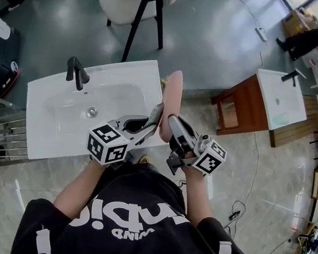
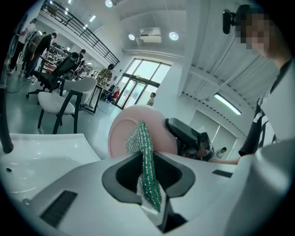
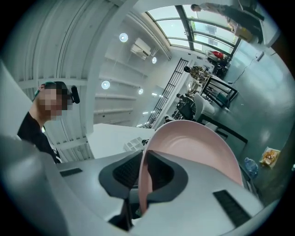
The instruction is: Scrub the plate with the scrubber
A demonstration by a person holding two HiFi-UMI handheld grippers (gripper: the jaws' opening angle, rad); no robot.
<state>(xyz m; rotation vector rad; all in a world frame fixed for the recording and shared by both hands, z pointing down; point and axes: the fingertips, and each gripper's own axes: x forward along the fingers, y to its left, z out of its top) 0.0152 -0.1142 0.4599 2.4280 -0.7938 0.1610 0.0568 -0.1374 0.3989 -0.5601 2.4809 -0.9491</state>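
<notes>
Slippage is risked: the plate (image 3: pixel 193 143), held on edge by the sink (image 1: pixel 41 93), is pinched only at its rim by the right tongs (image 1: pixel 173 125) and could be knocked loose by the scrubber (image 2: pixel 146 161) clamped in the left tongs (image 1: pixel 147 125).

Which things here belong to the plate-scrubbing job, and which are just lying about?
In the job:
- pink plate, clamped in the right gripper
- green scrubber, clamped in the left gripper
- white sink with black tap

Lying about:
- white chair
- wooden stand with a second basin
</notes>
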